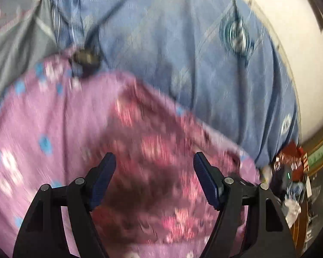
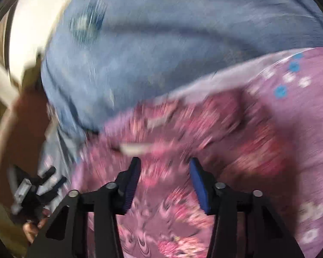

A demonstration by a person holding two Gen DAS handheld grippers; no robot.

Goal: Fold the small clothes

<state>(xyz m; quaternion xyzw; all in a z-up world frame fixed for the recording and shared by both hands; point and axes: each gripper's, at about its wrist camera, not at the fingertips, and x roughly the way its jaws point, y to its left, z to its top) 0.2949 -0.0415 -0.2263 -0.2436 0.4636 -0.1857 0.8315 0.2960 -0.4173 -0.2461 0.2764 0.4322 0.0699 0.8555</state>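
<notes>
A small pink garment (image 1: 60, 133) with blue and white flower prints lies on a blue patterned bedsheet (image 1: 161, 32). Its darker pink printed inside (image 1: 152, 172) faces up in front of my left gripper (image 1: 154, 161), which is open and empty just above the cloth. In the right wrist view the same pink garment (image 2: 301, 111) fills the lower right, its darker printed part (image 2: 172, 193) under my right gripper (image 2: 164, 167), which is open and empty. Both views are motion-blurred.
A grey cloth (image 1: 15, 49) lies at the left of the sheet. A white wall (image 1: 290, 32) and cluttered items (image 1: 290, 172) are at the right. The other hand-held gripper (image 2: 30, 191) shows at lower left beside the bed edge.
</notes>
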